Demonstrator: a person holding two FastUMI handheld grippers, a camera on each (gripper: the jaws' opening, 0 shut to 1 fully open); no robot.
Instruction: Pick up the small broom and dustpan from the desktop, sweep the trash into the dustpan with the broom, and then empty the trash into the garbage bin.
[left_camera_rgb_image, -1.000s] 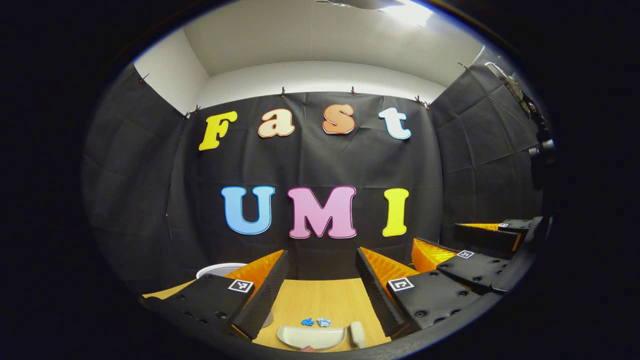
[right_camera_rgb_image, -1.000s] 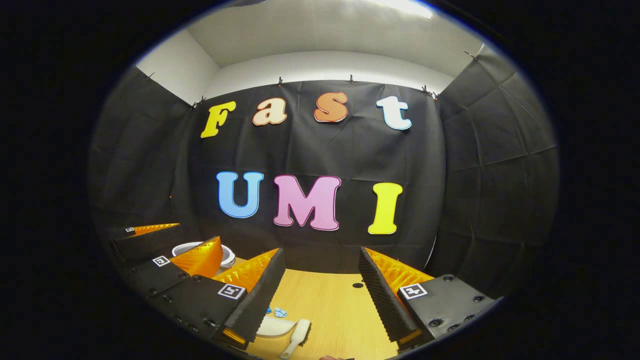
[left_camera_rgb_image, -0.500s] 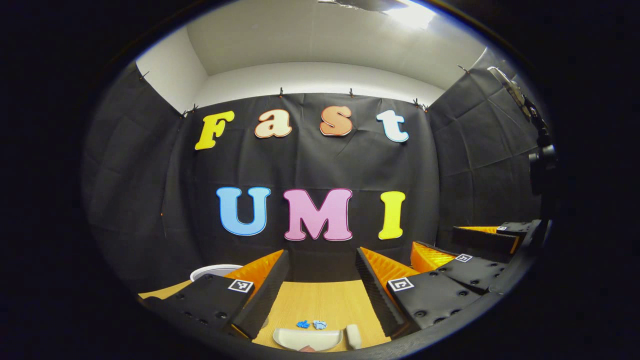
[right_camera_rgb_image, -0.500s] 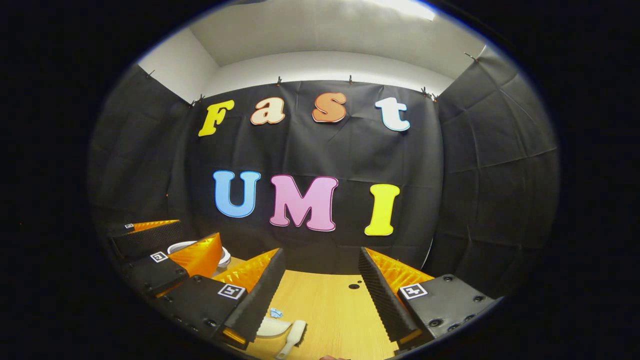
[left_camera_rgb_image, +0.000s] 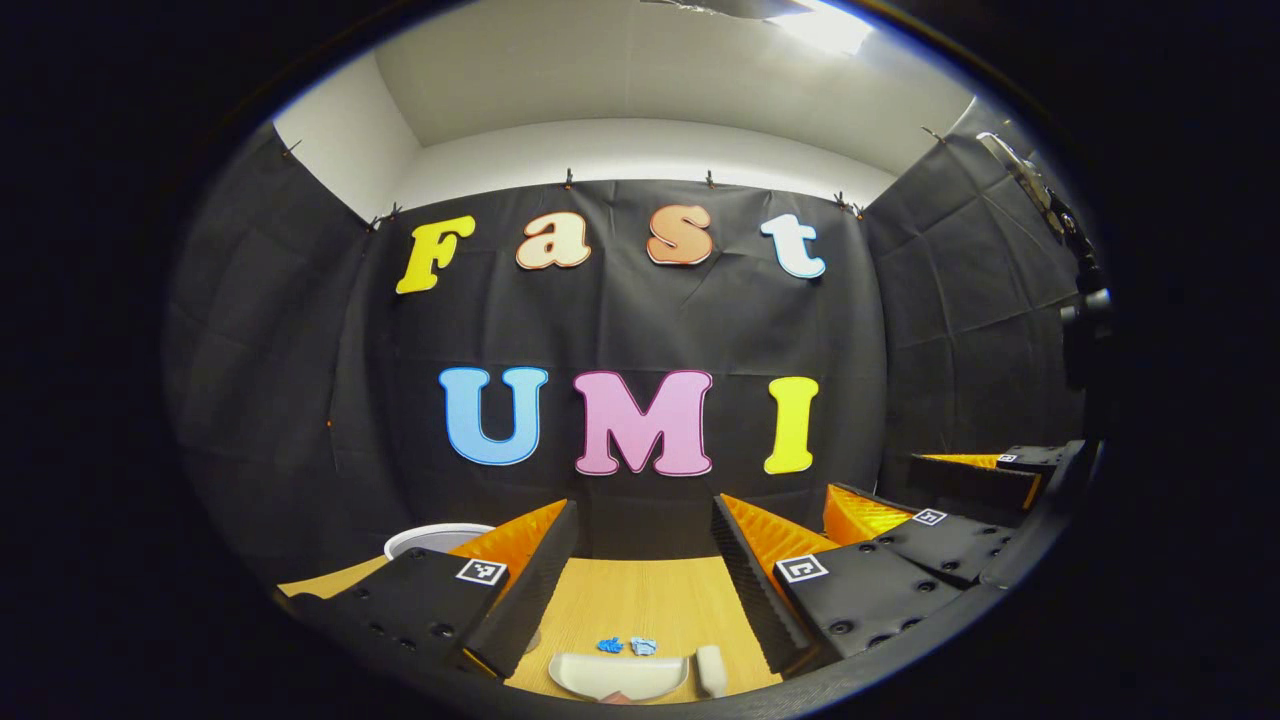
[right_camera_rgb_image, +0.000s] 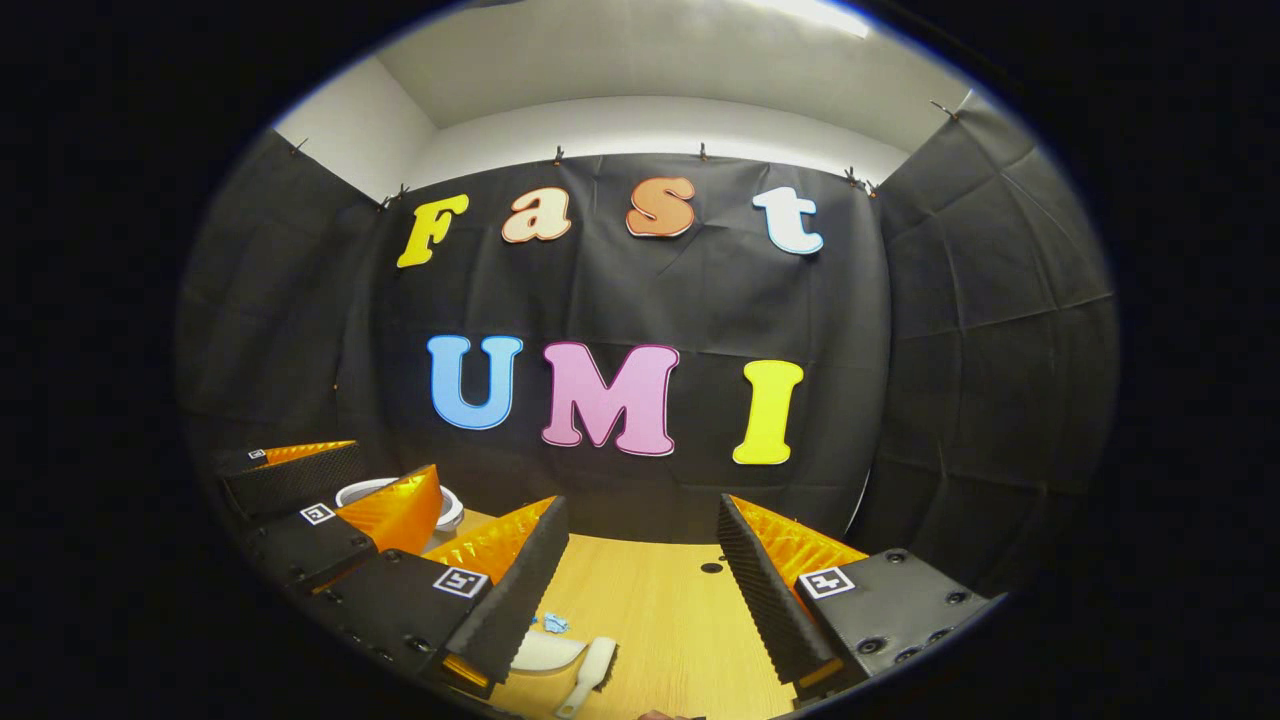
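change: both views are barely drifting versus a moment ago; nothing is getting picked up yet.
left gripper (left_camera_rgb_image: 640, 560): hanging spread wide above the desktop (left_camera_rgb_image: 640, 600).
right gripper (right_camera_rgb_image: 640, 560): hanging spread wide too, gripping nothing.
dustpan (left_camera_rgb_image: 615, 675): lying just below the blue trash (left_camera_rgb_image: 627, 646).
broom (right_camera_rgb_image: 592, 672): lying beside the dustpan.
garbage bin (left_camera_rgb_image: 435, 538): sitting far left.

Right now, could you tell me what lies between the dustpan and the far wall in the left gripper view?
In the left gripper view, two small blue trash scraps lie just beyond the dustpan; past them the wooden desktop runs bare to the wall.
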